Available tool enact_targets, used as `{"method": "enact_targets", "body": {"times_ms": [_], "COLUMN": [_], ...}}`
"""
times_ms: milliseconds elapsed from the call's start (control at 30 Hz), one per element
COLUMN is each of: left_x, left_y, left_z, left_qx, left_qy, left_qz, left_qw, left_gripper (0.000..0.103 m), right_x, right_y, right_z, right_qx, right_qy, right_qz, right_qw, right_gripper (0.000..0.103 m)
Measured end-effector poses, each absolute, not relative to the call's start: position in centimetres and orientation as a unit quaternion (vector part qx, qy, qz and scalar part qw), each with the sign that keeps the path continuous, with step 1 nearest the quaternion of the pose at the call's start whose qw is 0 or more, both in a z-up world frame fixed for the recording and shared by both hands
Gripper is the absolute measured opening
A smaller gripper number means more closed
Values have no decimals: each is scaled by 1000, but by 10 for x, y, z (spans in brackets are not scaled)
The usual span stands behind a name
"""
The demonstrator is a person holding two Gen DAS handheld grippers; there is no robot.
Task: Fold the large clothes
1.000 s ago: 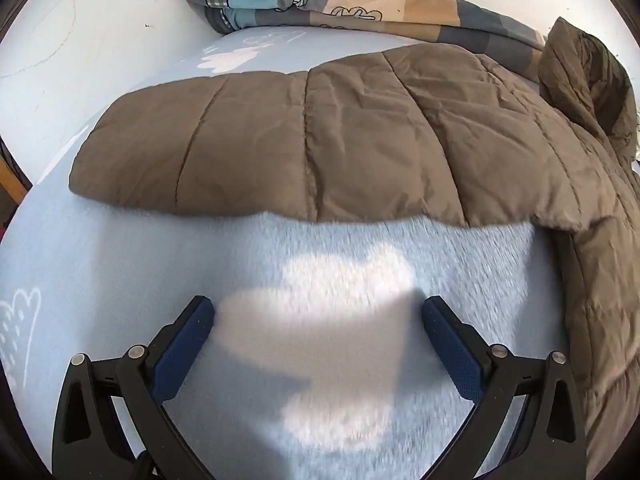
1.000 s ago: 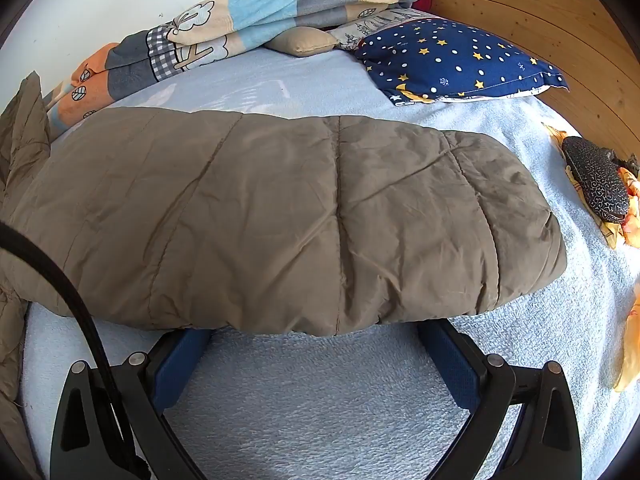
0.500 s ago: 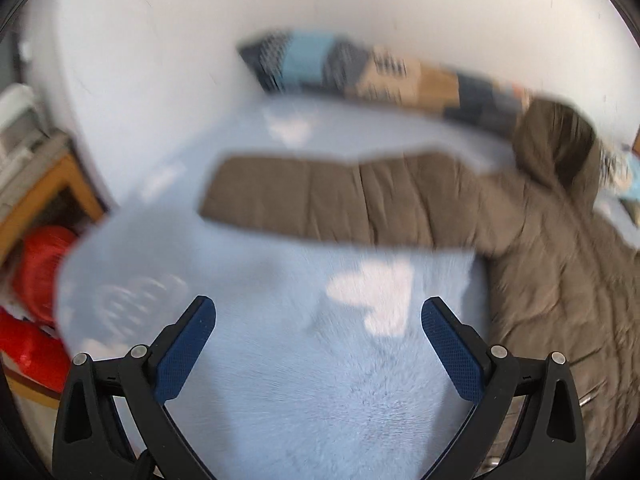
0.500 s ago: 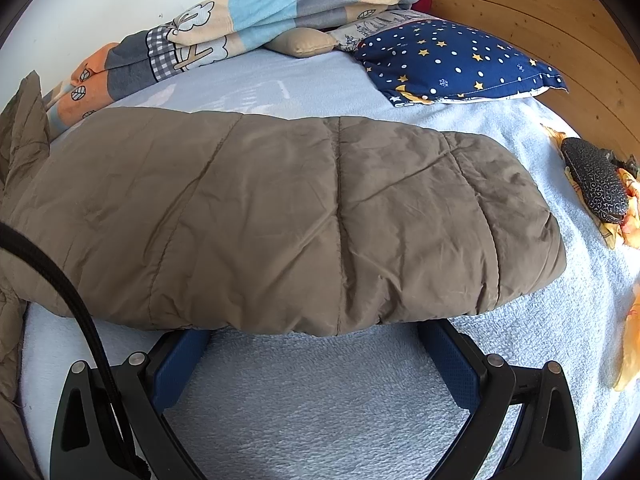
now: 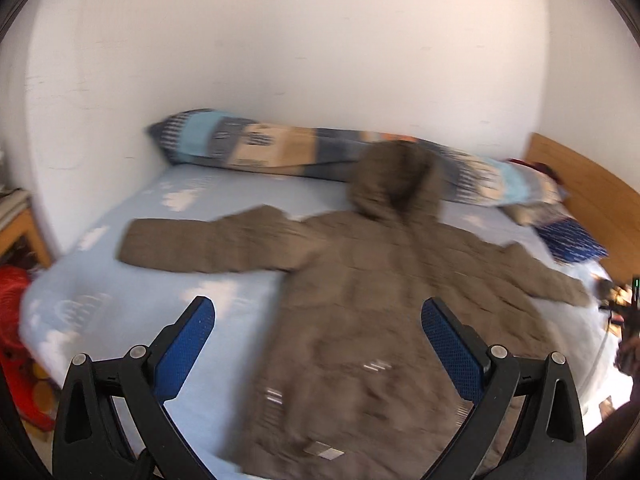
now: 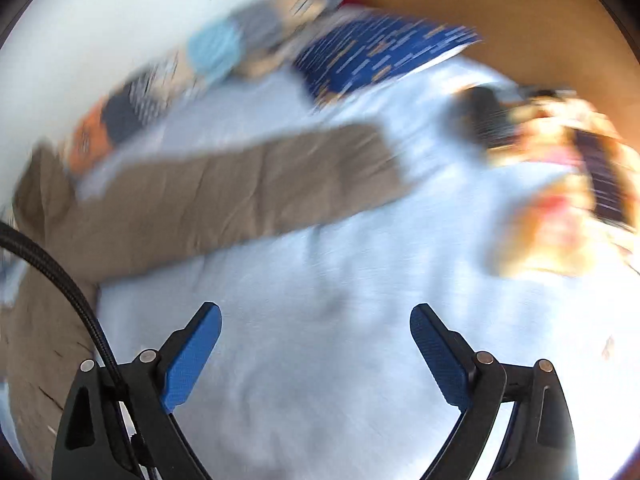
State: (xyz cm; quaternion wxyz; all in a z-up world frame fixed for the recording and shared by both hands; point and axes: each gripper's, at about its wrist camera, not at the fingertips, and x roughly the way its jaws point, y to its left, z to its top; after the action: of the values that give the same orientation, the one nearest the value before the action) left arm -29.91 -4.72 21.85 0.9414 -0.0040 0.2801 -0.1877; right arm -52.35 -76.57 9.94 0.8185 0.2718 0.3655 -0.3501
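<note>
Across the middle of the bed (image 5: 132, 304) lies a brown padded coat (image 5: 360, 300), spread flat on the pale blue cover with both sleeves stretched out to the sides. Its hood (image 5: 394, 176) points toward the far edge, where it rests against a long patchwork pillow (image 5: 248, 148) lying along the wall. One sleeve (image 5: 208, 244) reaches toward the bed's left edge; the other sleeve (image 6: 224, 196) runs toward the headboard side, ending near a dark blue starred pillow (image 6: 384, 56) and a blurred heap of coloured things I cannot make out.

Neither gripper holds anything. The left gripper (image 5: 318, 344) hangs above the coat's lower body, jaws spread wide. The right gripper (image 6: 316, 344) is over bare cover just short of the sleeve, jaws wide but beginning to close, with nothing between them.

By my reading the coat is soft, puffy and bulky, light for its size, with a smooth shell that could slide out of a shallow pinch. It will sag and spring back rather than crease. The likely best holds are the cuffs, pinched deep across the quilted seam, to bring each sleeve over the body; afterwards the hem corners. No fold looks to be made yet.
</note>
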Motion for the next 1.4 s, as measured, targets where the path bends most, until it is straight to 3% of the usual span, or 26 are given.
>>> {"method": "enact_targets", "body": {"times_ms": [167, 333, 533, 733, 933, 1400], "left_x": [-340, -371, -389, -378, -362, -356], "left_y": [-100, -143, -191, -186, -184, -188], "left_z": [213, 198, 160, 127, 111, 98], "left_qx": [-4, -8, 45, 60, 58, 72], "left_qy": [265, 262, 267, 290, 311, 330], "left_qz": [-225, -229, -204, -177, -162, -159], "left_qw": [938, 937, 941, 939, 935, 928], "left_gripper": [103, 103, 103, 103, 103, 103], "right_x": [-599, -588, -520, -477, -453, -447], "right_y": [-705, -587, -448, -352, -343, -346], "right_z": [170, 213, 204, 175, 141, 124], "right_qx": [323, 218, 141, 29, -40, -48], "right_qy": [240, 193, 238, 289, 338, 369], "right_qz": [-411, -373, -246, -178, -173, -167], "right_qw": [818, 881, 929, 940, 924, 913], "right_gripper": [98, 101, 101, 102, 103, 103]}}
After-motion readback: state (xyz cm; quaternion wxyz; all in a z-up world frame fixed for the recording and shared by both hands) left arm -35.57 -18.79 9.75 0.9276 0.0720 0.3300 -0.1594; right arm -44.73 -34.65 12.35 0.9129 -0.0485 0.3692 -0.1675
